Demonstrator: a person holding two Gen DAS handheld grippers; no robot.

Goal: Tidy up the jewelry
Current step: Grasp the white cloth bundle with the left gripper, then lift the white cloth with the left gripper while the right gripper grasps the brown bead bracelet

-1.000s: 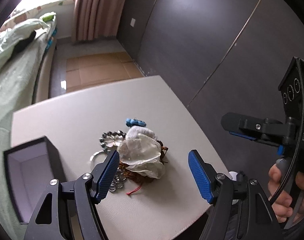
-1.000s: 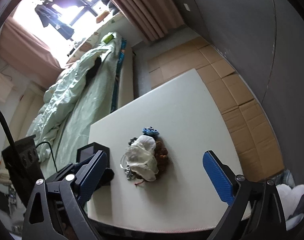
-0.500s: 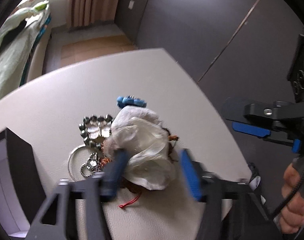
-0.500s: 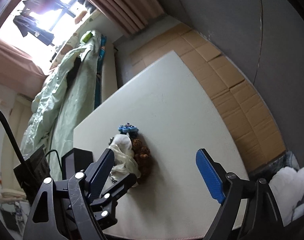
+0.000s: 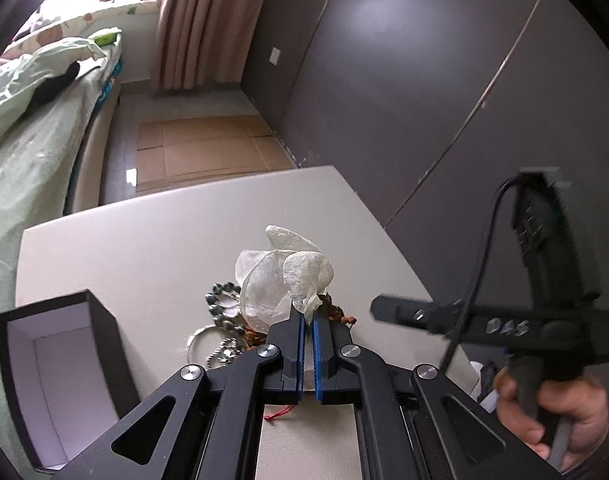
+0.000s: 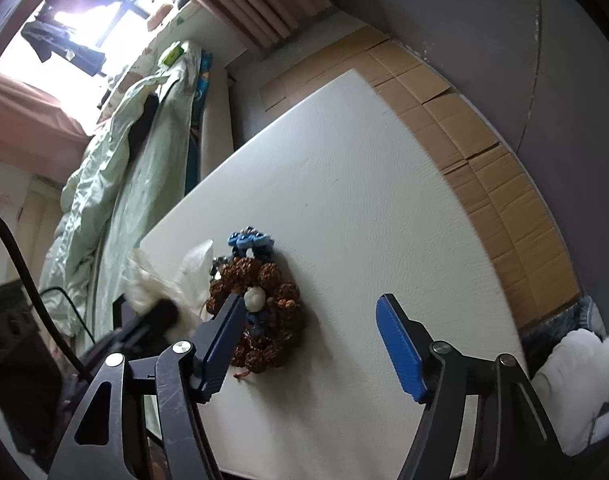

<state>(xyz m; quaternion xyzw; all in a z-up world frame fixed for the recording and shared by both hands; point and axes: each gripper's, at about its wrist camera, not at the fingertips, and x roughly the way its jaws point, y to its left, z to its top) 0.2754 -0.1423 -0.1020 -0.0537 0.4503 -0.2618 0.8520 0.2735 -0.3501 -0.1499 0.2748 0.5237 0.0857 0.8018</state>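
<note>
My left gripper (image 5: 308, 316) is shut on a white gauze pouch (image 5: 282, 280) and holds it lifted above the jewelry pile; the pouch also shows in the right wrist view (image 6: 172, 284). Under it lie a silver bead bracelet (image 5: 220, 304), a silver ring with chain (image 5: 208, 346) and a brown seed-bead bracelet (image 6: 264, 312). A blue bead piece (image 6: 250, 240) lies at the pile's far side. My right gripper (image 6: 308, 336) is open, low over the brown bracelet. An open black box (image 5: 60, 384) with a white lining stands left of the pile.
The pile sits on a white table (image 6: 364, 184). A bed with green bedding (image 6: 116, 184) runs along the left. Cardboard sheets (image 6: 484, 148) cover the floor beyond the table. A dark wall (image 5: 424, 80) stands to the right. Something white (image 6: 576, 380) lies on the floor beside the table.
My left gripper closed on the white pouch and raised it off the pile. My right gripper moved down closer to the brown bracelet, still open.
</note>
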